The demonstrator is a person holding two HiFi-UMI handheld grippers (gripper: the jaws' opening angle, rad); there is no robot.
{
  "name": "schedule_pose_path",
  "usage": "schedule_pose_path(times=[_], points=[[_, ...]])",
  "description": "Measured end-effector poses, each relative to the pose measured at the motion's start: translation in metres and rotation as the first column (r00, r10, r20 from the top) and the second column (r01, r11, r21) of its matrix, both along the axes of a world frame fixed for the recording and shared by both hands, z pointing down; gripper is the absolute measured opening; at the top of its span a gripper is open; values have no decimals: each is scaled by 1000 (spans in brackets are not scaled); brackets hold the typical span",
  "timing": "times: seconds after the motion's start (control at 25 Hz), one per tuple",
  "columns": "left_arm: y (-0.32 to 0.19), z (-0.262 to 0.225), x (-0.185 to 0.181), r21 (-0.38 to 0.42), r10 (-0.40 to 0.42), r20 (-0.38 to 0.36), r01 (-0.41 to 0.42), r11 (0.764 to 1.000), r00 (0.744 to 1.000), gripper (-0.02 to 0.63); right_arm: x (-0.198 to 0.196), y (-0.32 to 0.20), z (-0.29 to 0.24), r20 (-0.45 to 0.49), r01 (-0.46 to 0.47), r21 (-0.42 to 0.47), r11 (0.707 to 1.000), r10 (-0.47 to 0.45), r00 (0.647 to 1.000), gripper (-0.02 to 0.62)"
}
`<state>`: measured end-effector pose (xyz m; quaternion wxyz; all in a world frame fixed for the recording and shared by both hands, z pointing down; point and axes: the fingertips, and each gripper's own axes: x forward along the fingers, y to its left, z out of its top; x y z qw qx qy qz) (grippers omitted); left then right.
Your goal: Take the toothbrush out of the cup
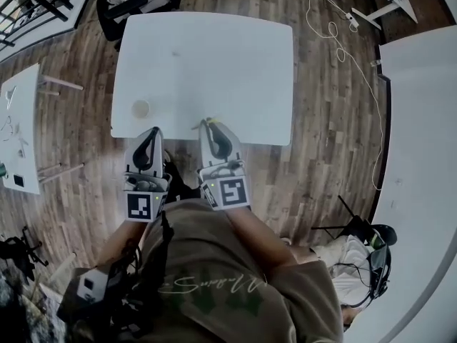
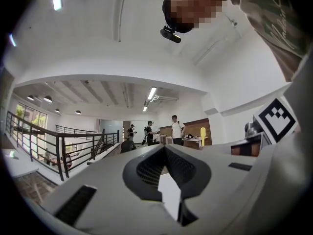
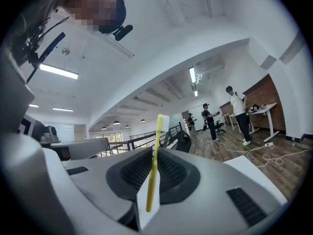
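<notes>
Pinching a slim yellow toothbrush (image 3: 154,160) in ribbed pads (image 3: 172,173), the right gripper (image 3: 158,151) flanks the closed left gripper (image 2: 165,150).

A white table (image 1: 207,56) stands on a wood floor (image 1: 328,141). A thin white cable (image 1: 334,28) loops over the boards to its right, near another white table (image 1: 421,106). A smaller white table (image 1: 23,113) sits at the left (with bits on it too small to tell). A black chair (image 1: 121,9) stands past the far edge. The gripper views show a dark railing (image 2: 58,148), strip lights (image 2: 151,93) and people (image 2: 176,128) standing near a brick wall (image 3: 261,94).
</notes>
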<state>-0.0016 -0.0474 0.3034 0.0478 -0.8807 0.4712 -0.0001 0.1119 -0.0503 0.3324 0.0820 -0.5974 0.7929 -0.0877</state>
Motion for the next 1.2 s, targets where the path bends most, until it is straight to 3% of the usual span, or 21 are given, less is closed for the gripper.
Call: schedule_pose_path(times=[0.28, 0.44, 0.6, 0.72, 0.96, 1.2], points=[[16, 1, 64, -10, -58, 0, 58, 998, 998, 11, 55, 12, -7, -18, 85, 38, 996, -85, 996, 28], [10, 6, 84, -38, -65, -28, 64, 997, 998, 11, 68, 18, -2, -7, 106, -4, 994, -106, 994, 28], [9, 16, 100, -96, -4, -29, 1, 995, 1000, 11, 77, 20, 3, -10, 60, -9, 998, -60, 998, 28], [10, 15, 109, -85, 29, -34, -32, 996, 999, 11, 84, 23, 8, -14, 34, -20, 999, -34, 999, 26], [9, 35, 111, -55, 15, -33, -16, 998, 999, 11, 101, 23, 19, -20, -5, -4, 1000, 5, 1000, 29], [7, 50, 121, -40, 59, -11, -59, 997, 998, 11, 109, 21, 44, -50, -1, -20, 1000, 0, 999, 29]])
